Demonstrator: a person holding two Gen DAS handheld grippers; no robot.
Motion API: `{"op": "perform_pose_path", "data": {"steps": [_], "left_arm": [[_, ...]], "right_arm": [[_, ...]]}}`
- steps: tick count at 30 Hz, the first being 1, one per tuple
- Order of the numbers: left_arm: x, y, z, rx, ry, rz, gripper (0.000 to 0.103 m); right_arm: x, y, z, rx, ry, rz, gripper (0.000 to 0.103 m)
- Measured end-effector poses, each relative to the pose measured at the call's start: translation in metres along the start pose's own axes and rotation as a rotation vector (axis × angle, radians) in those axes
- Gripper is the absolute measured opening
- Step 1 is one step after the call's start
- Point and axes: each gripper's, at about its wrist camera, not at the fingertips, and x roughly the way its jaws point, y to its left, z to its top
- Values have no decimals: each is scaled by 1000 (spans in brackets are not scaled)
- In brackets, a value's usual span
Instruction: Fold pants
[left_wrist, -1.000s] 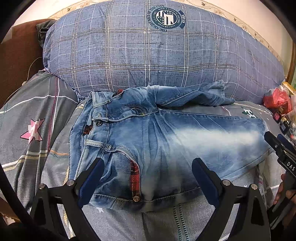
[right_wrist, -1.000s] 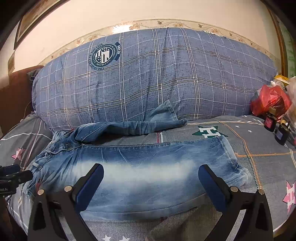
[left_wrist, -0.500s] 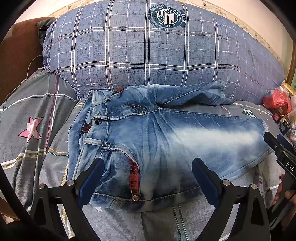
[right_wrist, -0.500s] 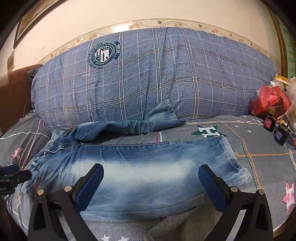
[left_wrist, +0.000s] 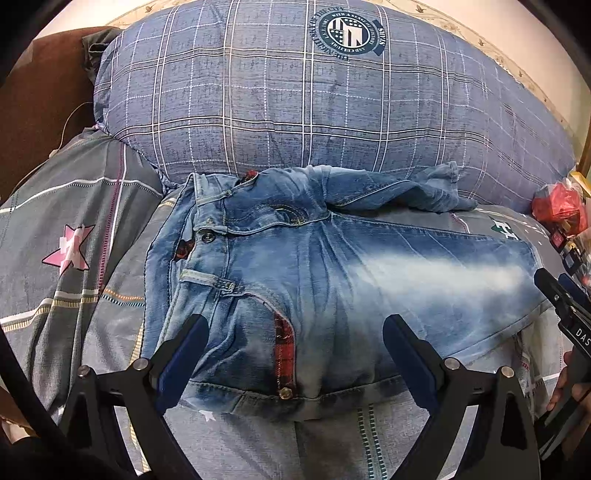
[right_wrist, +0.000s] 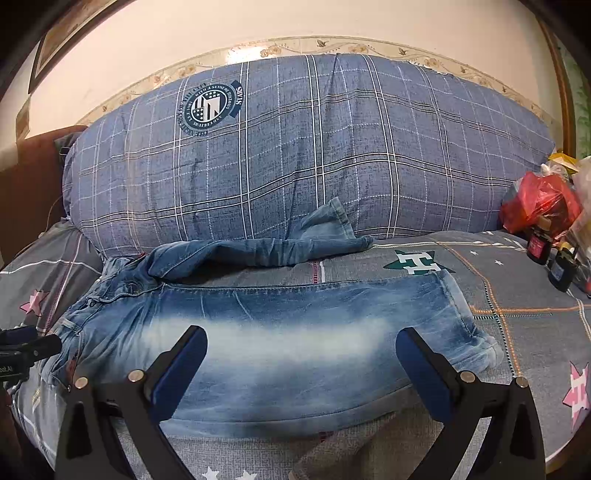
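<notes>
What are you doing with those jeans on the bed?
A person holding two grippers is about to fold the jeans. The jeans lie on the bed, with one leg stretched out flat and the other leg bunched up against the big blue pillow. The left gripper is open near the waist end, and the right gripper is open over the flat leg. Neither holds anything.

Faded blue denim pants (left_wrist: 332, 280), coarse and matt; big blue checked cloth pillow (left_wrist: 295, 110), softly woven; crinkly glossy red plastic bag (right_wrist: 539, 199).
</notes>
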Motion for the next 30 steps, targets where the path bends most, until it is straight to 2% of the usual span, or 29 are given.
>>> {"op": "perform_pose_path", "data": {"steps": [12, 22, 30], "left_arm": [[2, 28, -8, -40, 16, 35, 95], [4, 52, -18, -14, 24, 58, 95], [11, 81, -15, -2, 27, 94, 95]], "right_arm": [[1, 3, -1, -20, -1, -9, 103], [0, 9, -1, -29, -7, -19, 103], [-4, 10, 1, 105, -11, 62, 103]]}}
